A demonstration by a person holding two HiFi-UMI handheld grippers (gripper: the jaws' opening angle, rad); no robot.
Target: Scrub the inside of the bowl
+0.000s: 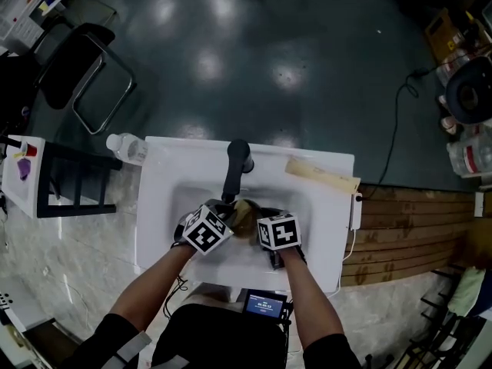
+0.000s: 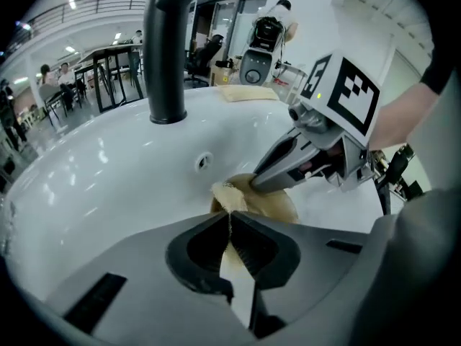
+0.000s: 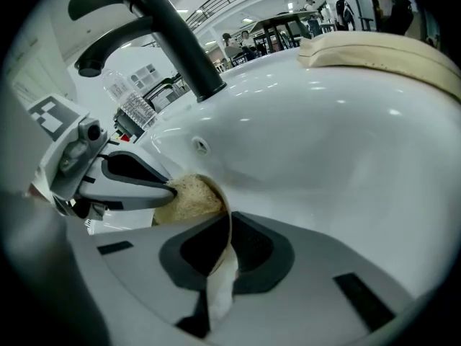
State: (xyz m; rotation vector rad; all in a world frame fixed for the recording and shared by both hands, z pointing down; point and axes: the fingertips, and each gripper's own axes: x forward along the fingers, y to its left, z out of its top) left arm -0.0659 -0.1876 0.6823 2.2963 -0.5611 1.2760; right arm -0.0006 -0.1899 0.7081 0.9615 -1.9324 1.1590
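The left tongs [image 2: 229,218] are closed on a thin pale scrub pad [image 2: 226,192]. The right tongs [image 3: 226,222] are clamped on the rim of the tan bowl [image 3: 216,189]. The bowl sits between both tongs, low in the white sink [image 3: 324,143], with the pad against its inside. Just beyond the tips there is a small overflow hole [image 2: 204,161] in the sink wall. Behind it the black tap [image 2: 166,49] stands upright and reaches over the tongs. Farther, beyond the right tongs, a beige folded cloth [image 3: 382,49] lies on the sink's rim. Beyond the left tongs, a clear bottle [image 1: 127,147] lies at the corner. Past the sink is a dark glossy floor [image 1: 292,52] with a black chair [image 1: 84,75].
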